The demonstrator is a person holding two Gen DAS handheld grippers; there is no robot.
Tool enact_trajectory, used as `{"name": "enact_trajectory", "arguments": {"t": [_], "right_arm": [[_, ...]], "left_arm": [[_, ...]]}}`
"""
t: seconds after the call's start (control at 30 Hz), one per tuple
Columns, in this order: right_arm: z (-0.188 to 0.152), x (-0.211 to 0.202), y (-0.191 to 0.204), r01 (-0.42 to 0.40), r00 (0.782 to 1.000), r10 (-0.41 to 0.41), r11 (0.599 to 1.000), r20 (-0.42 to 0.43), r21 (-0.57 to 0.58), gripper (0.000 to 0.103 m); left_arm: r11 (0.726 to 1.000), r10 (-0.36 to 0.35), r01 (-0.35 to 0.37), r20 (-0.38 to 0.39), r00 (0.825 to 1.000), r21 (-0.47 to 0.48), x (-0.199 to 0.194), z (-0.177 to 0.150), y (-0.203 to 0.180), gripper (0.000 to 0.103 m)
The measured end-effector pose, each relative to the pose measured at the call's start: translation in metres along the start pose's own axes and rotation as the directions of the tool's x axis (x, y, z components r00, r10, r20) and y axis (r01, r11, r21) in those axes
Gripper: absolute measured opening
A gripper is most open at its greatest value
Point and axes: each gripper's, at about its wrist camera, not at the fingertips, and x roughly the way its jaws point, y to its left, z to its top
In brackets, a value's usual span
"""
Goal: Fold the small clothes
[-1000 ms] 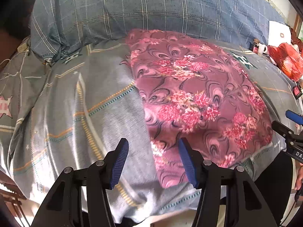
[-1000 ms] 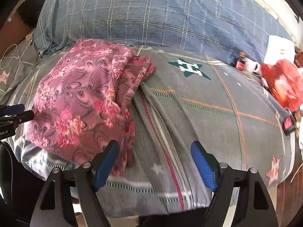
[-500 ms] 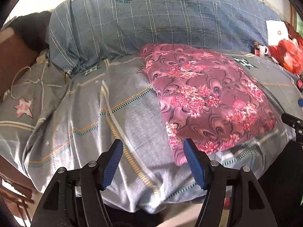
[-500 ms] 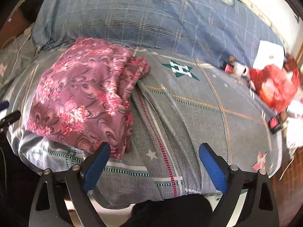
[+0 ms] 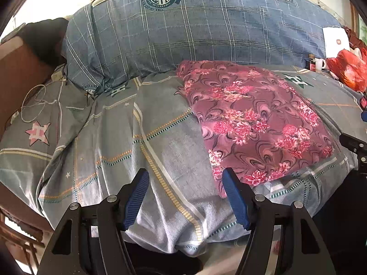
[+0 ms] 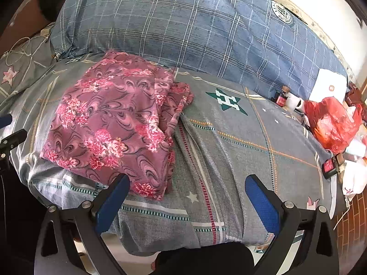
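Note:
A maroon garment with pink flowers [image 5: 252,119] lies folded into a rough rectangle on the grey patterned bedsheet [image 5: 110,137]. My left gripper [image 5: 185,176] hovers open over the sheet, just off the garment's near left corner, with nothing between its blue pads. In the right wrist view the garment [image 6: 110,123] lies left of centre, its layered folded edges on the right. My right gripper [image 6: 188,181] is over the bed's near edge with its jaws opening wide. Only the sheet and the garment's near corner show beyond them. Neither gripper touches the cloth.
A large blue plaid quilt or pillow [image 6: 195,29] runs along the back of the bed. A red plastic bag [image 6: 332,123], a white box [image 6: 328,87] and small bottles [image 6: 281,98] crowd the right side. A white cable [image 5: 34,105] lies at the left.
Both grippers have drawn back and up from the garment, so more of the bed shows. Both jaws have widened. The garment's corner has left the left jaws.

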Motion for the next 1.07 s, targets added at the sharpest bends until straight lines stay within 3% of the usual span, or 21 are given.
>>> {"name": "enact_trajectory", "arguments": {"t": [0.5,0.8,1.07], "right_arm": [[-0.008,0.002,-0.025,0.0,1.0,0.001,0.997,-0.023,0.075,0.101],[-0.014,0.007,-0.028,-0.002,0.999,0.006,0.995,-0.038,0.095,0.101],[-0.016,0.009,-0.038,0.014,0.999,-0.01,0.993,-0.04,0.118,0.101]], "left_arm": [[0.995,-0.09,0.091,-0.026,0.996,0.04,-0.006,0.0,-0.026,0.066],[0.992,-0.117,0.117,0.005,0.993,0.05,-0.014,-0.001,-0.046,0.066],[0.99,-0.124,0.124,-0.014,0.992,0.064,-0.012,0.0,-0.054,0.066]]}}
